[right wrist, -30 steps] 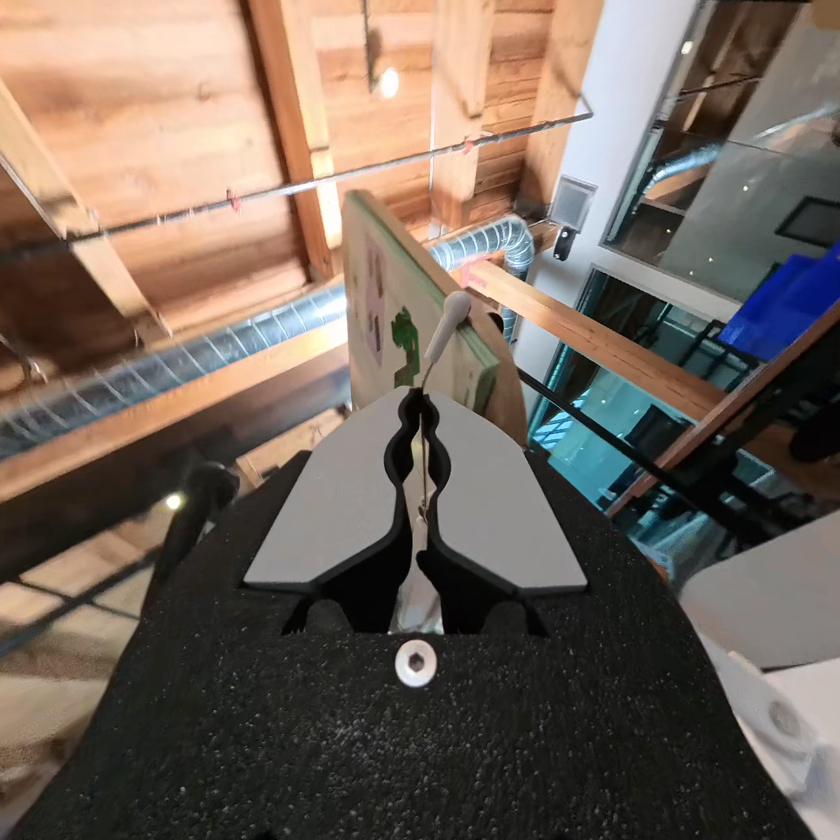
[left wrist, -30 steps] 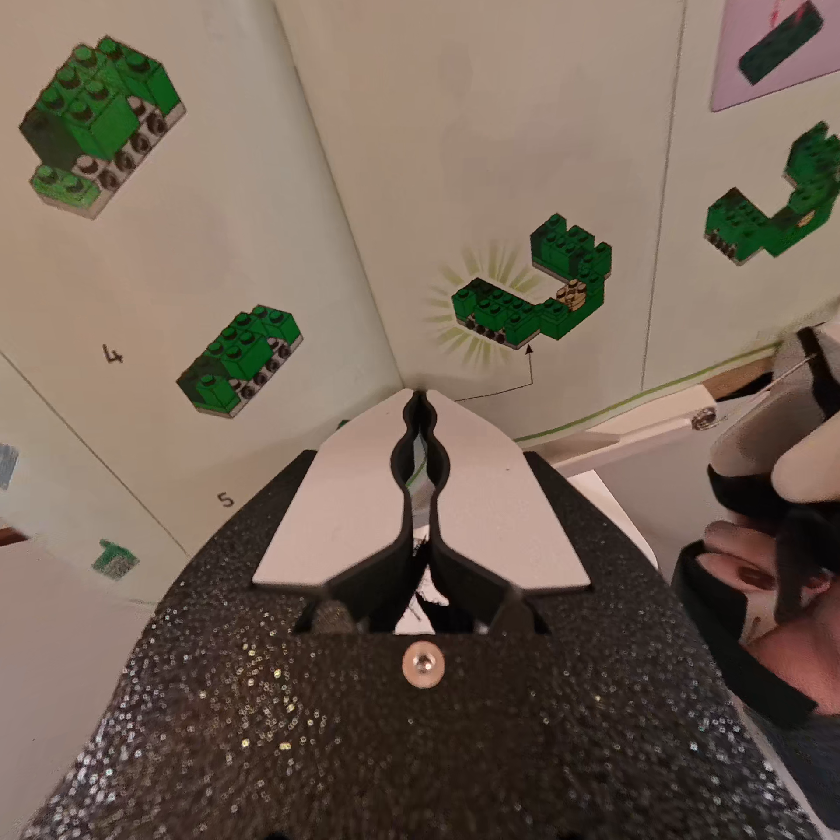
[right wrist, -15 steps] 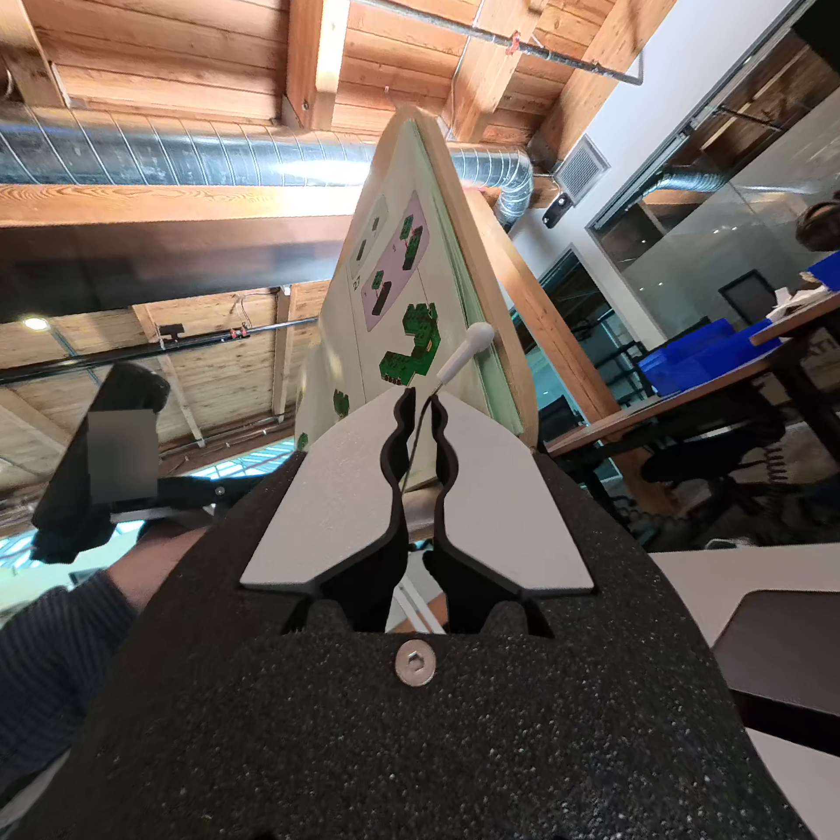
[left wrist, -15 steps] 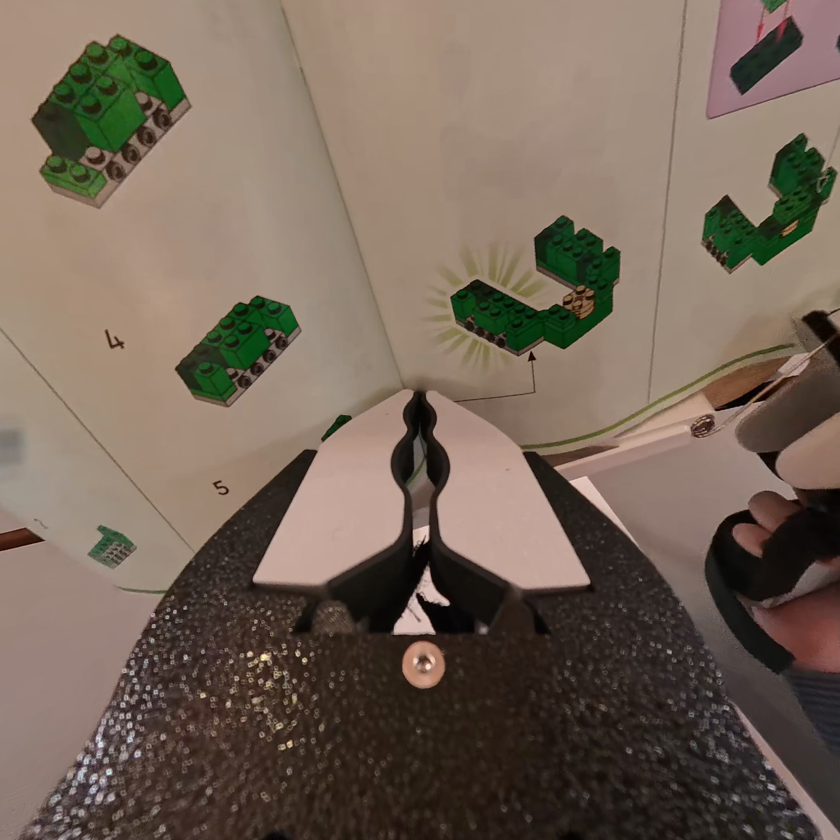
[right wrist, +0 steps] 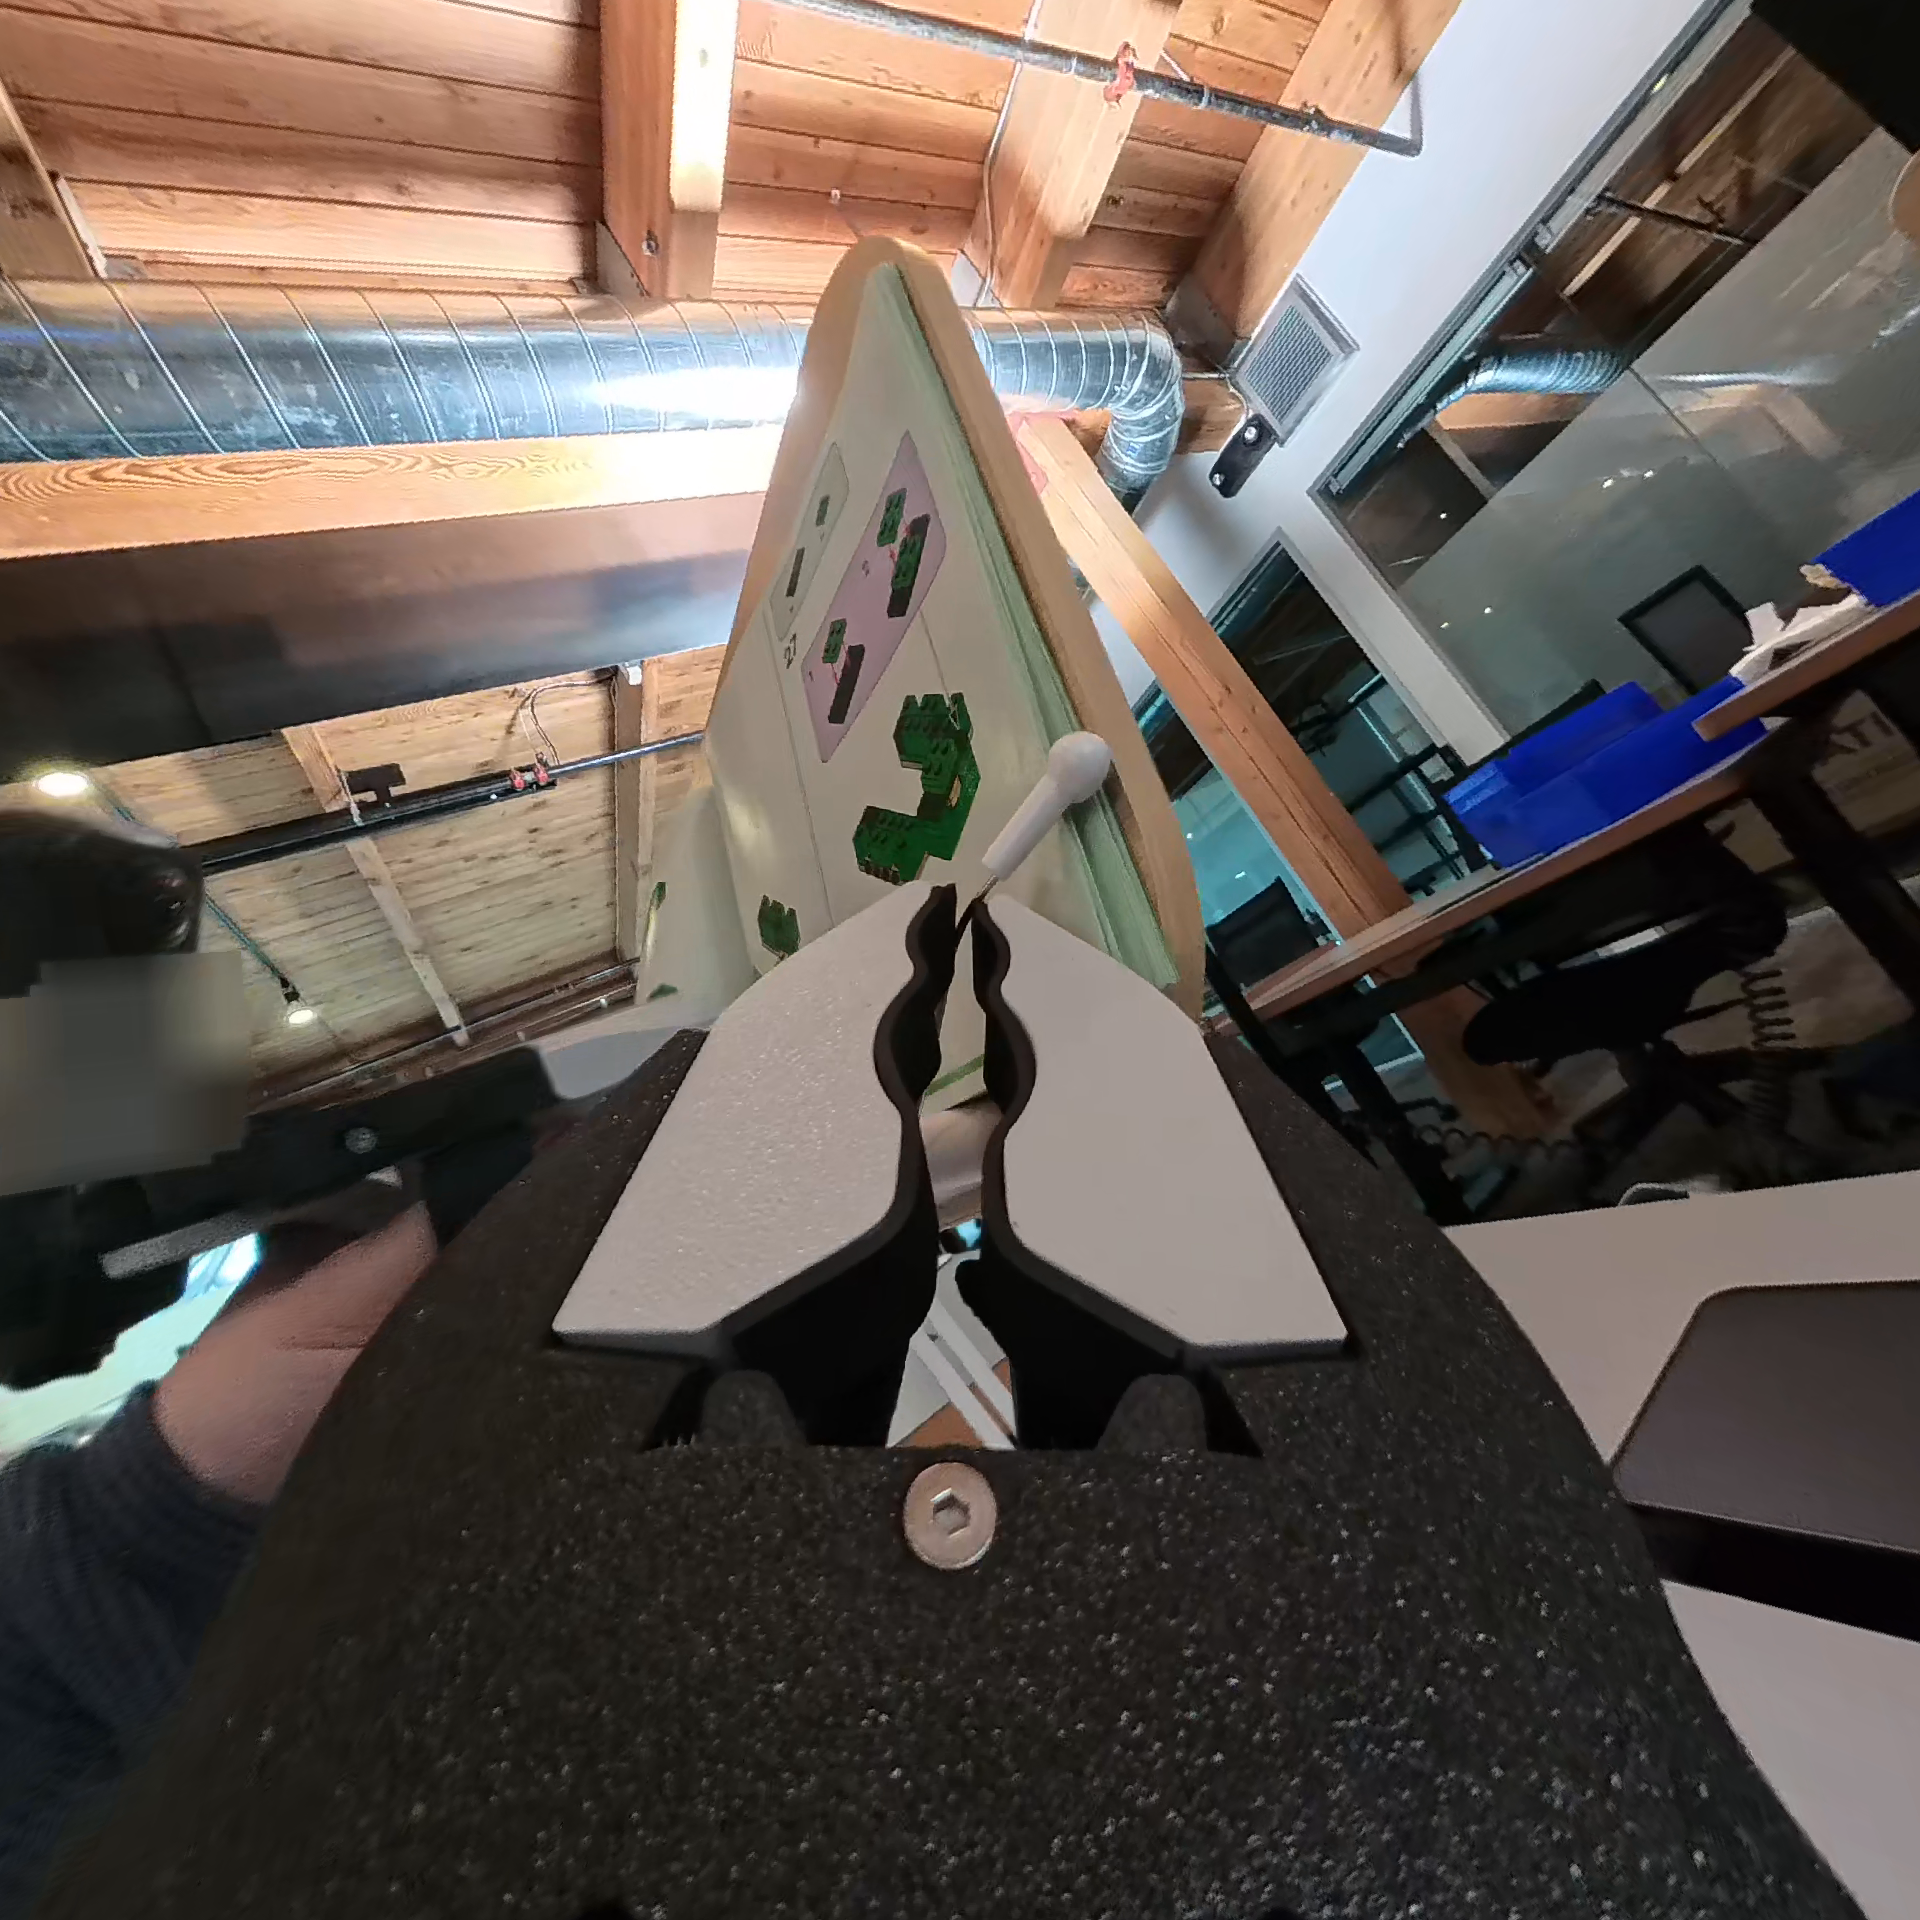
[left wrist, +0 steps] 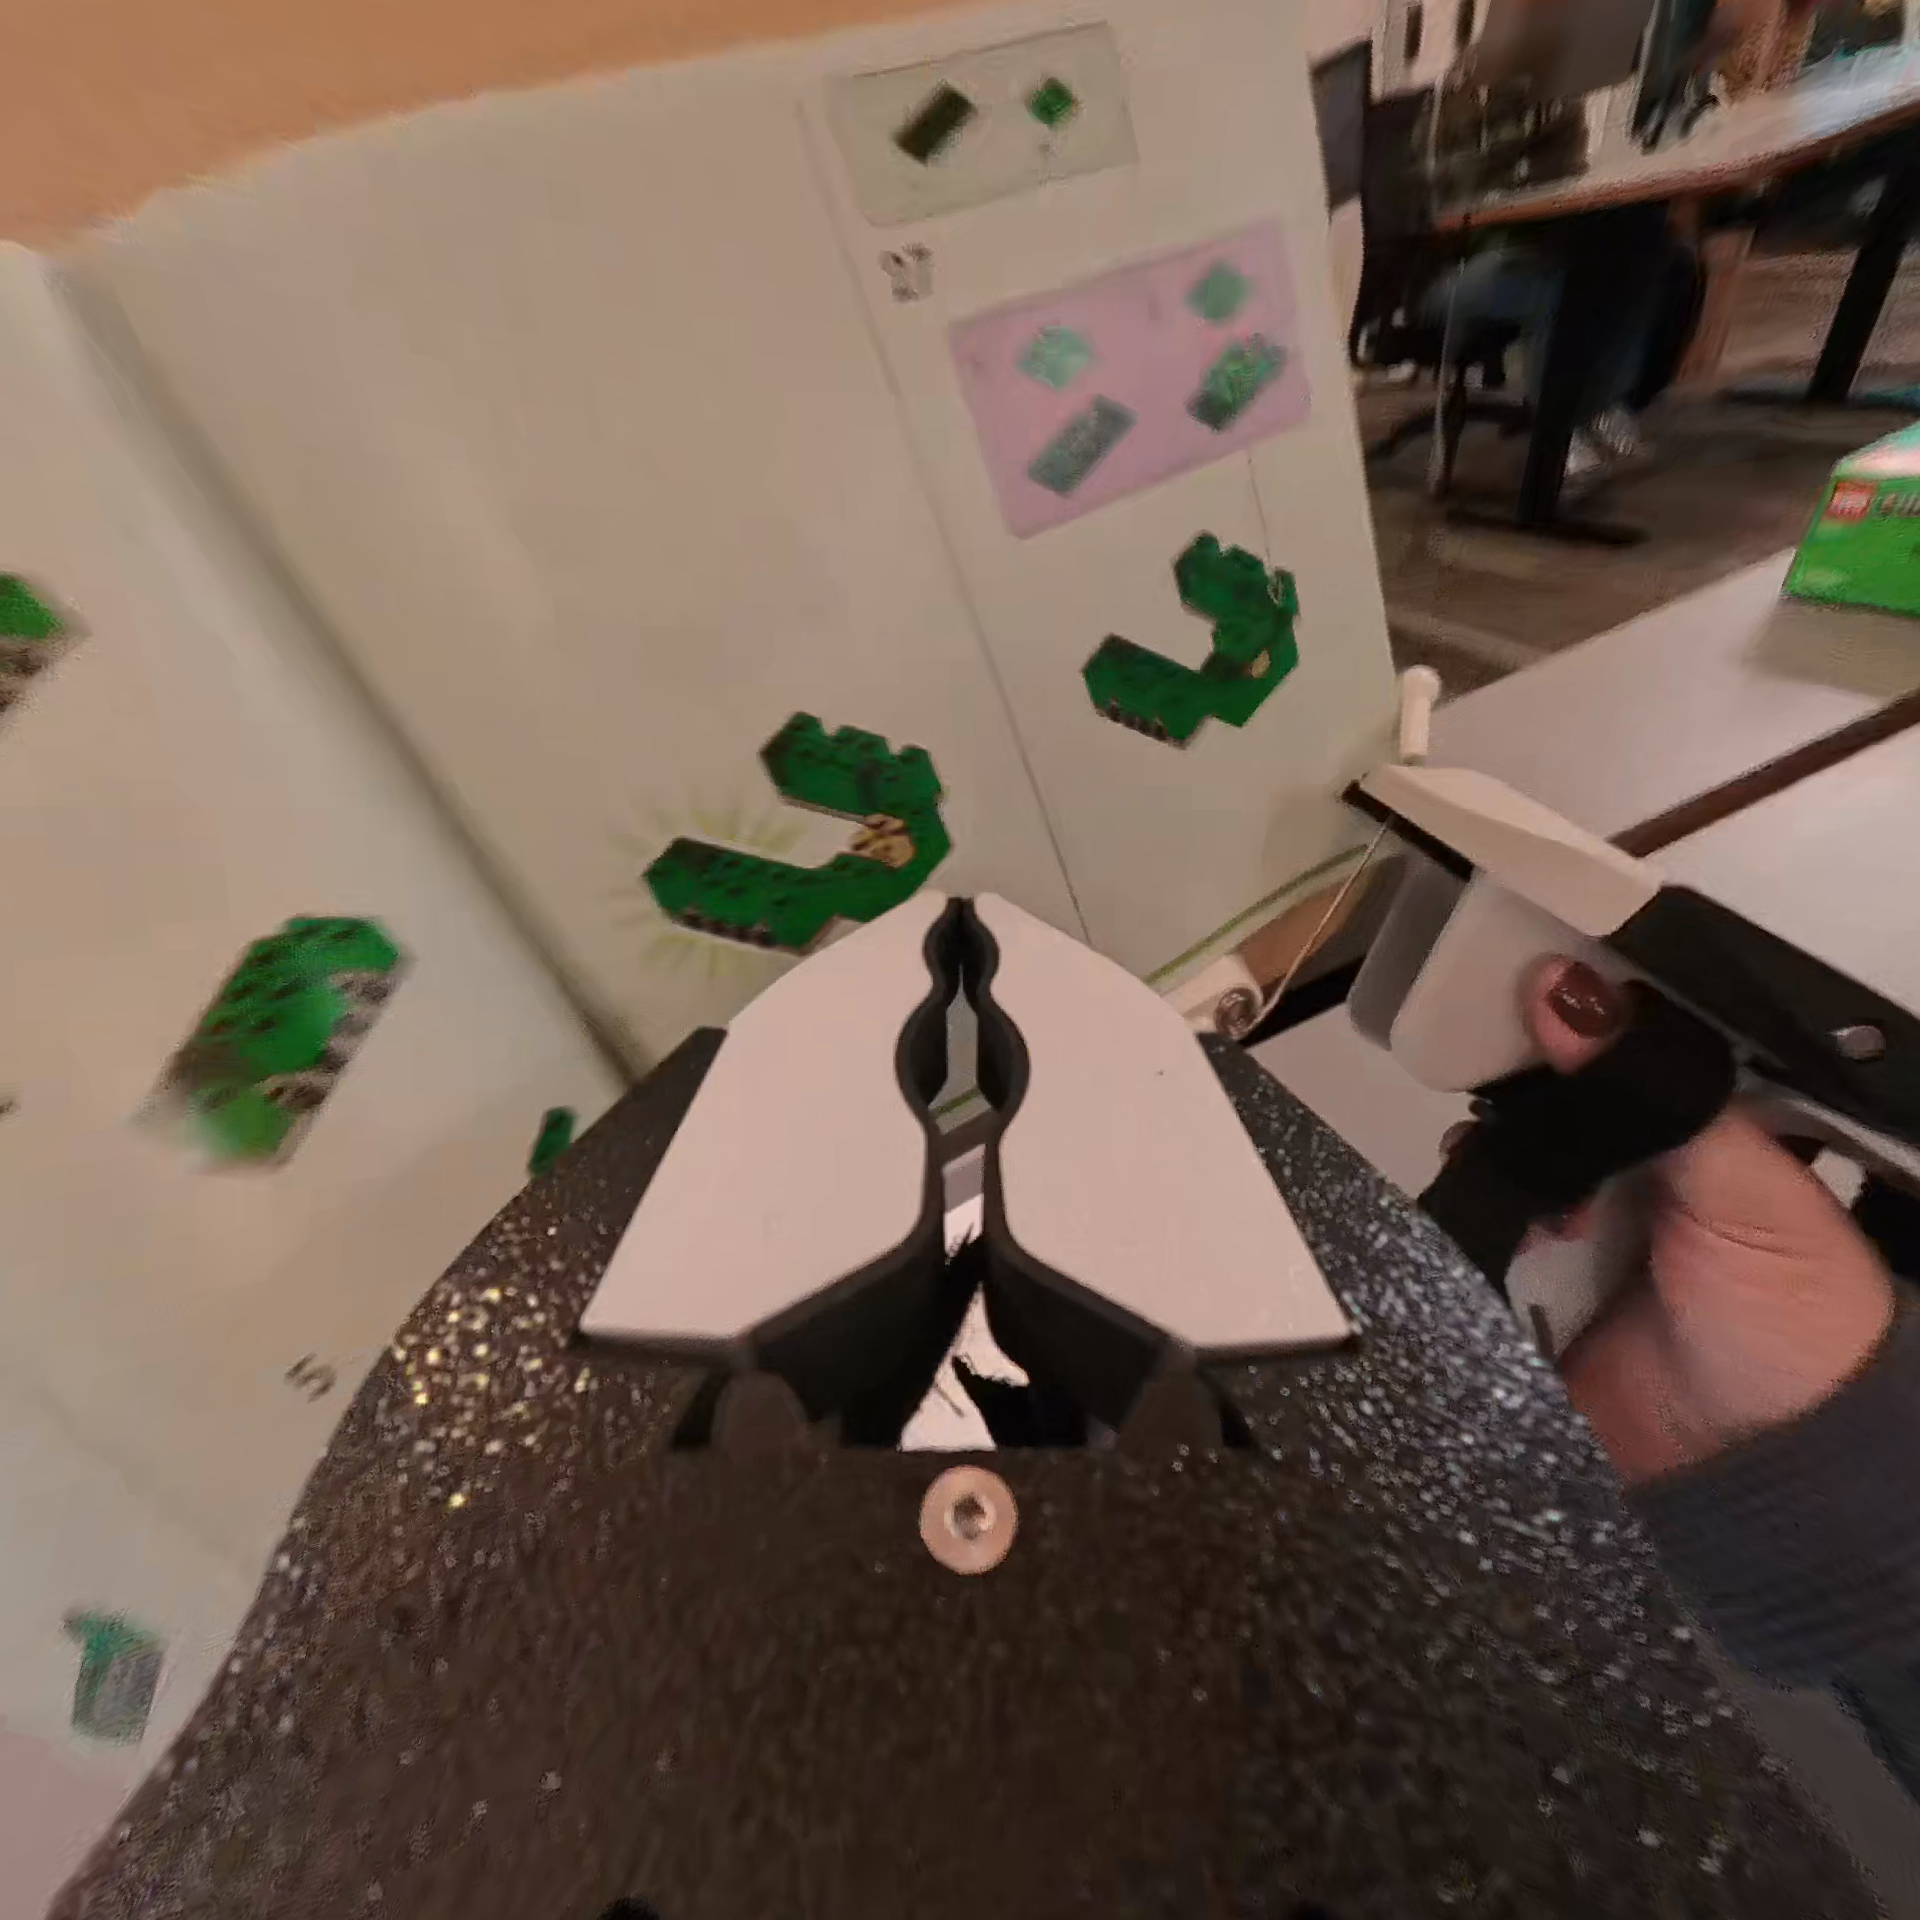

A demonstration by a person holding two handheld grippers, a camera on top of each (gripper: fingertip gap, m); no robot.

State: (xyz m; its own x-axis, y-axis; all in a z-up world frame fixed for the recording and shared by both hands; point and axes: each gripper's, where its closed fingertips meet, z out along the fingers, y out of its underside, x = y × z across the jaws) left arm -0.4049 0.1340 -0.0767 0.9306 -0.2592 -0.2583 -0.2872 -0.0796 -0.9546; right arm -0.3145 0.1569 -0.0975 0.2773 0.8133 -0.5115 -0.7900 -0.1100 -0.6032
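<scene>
At the bottom centre of the left wrist view, the left gripper [left wrist: 961, 920] was seen with its fingers pressed together at the tips. Nothing could be made out between them.

In the right wrist view, the right gripper [right wrist: 964, 902] was nearly closed, and a thin wire arm [right wrist: 1044, 805] with a white knob was pinched at the very tips of its fingers. The arm was judged light, springy and easily bent. The bare wire looked slippery, so a hold just below the knob would serve best. Its foot was hinged at the lower edge of a wooden stand [right wrist: 1039, 499], seen edge-on at the frame's centre.

An open instruction booklet [left wrist: 623, 520], pale with green brick drawings, was propped on that stand and filled the left wrist view's upper left. Its pages were judged thin and easily creased.

Farther off, at the right edge, a green box [left wrist: 1860, 540] lay on the pale surface [left wrist: 1662, 707].
</scene>
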